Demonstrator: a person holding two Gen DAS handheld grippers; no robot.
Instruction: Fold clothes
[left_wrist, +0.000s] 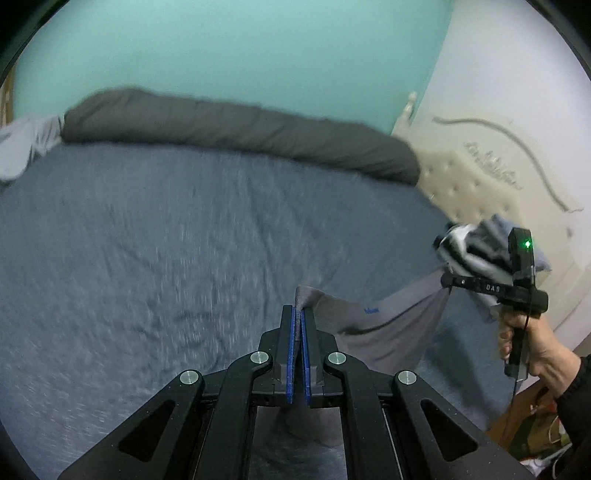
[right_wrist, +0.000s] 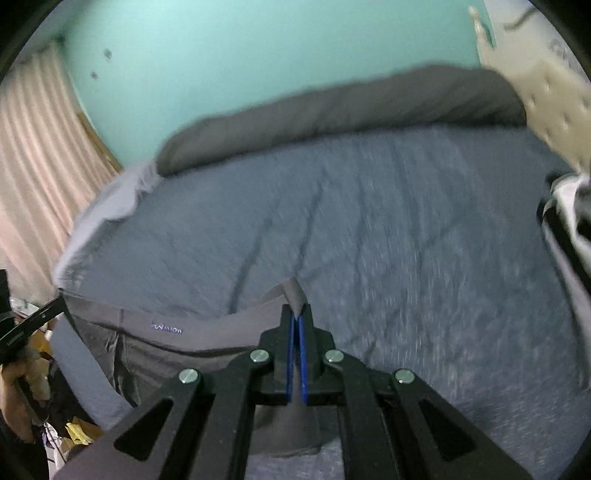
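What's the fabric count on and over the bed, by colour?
Grey garment, held between both grippers: 1
Dark grey bolster: 1
Blue sheet: 1
Pale cloth at the bed's far corner: 1
Striped pile (item count unclear): 1
Total: 5

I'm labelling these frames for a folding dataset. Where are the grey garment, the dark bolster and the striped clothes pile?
grey garment (left_wrist: 384, 328): left wrist view, stretched middle panel.
dark bolster (left_wrist: 236, 129): left wrist view, mid-length.
striped clothes pile (left_wrist: 469, 251): left wrist view, striped top.
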